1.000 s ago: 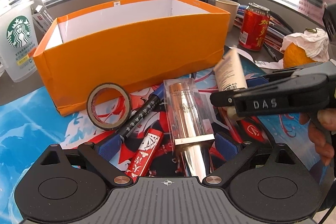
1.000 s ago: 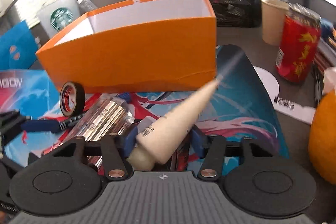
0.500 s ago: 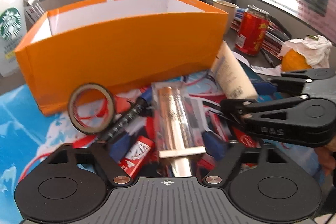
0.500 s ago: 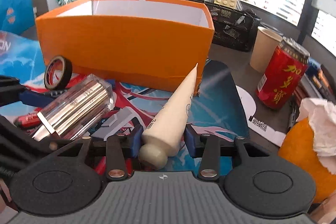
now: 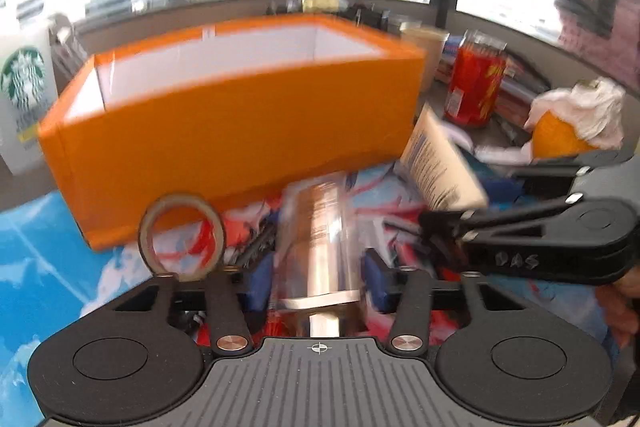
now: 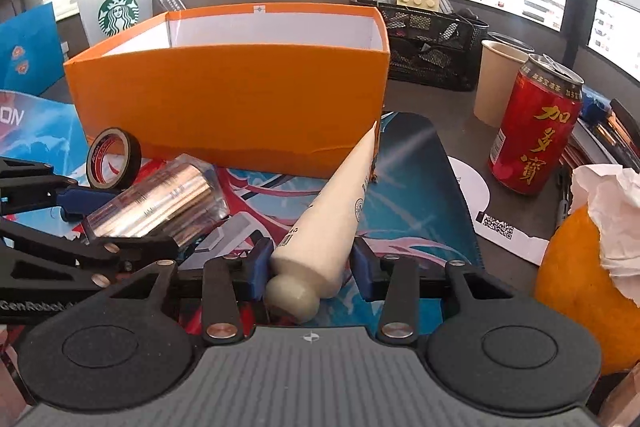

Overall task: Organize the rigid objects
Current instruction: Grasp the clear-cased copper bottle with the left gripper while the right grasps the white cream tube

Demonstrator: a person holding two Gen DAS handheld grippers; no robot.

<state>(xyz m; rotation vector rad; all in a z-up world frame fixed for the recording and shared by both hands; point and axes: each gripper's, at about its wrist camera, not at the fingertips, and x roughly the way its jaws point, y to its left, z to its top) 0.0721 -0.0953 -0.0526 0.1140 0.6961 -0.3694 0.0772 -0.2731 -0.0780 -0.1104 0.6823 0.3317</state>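
Note:
An open orange box stands behind a patterned mat. My left gripper is closing on a clear-cased copper bottle; its blue pads meet the case's sides. My right gripper is shut on a cream tube near its cap, with the tip aimed at the box's right corner. A tape roll stands on edge in front of the box. A black marker lies beside the bottle. The left wrist view is blurred.
A red can and a paper cup stand right of the box. An orange under crumpled tissue sits at the near right. A black mesh organiser and a Starbucks bag are behind.
The left jaws have narrowed from wide apart until they meet the bottle's case. The right gripper stayed shut on the tube, which has steadied and now tilts toward the box.

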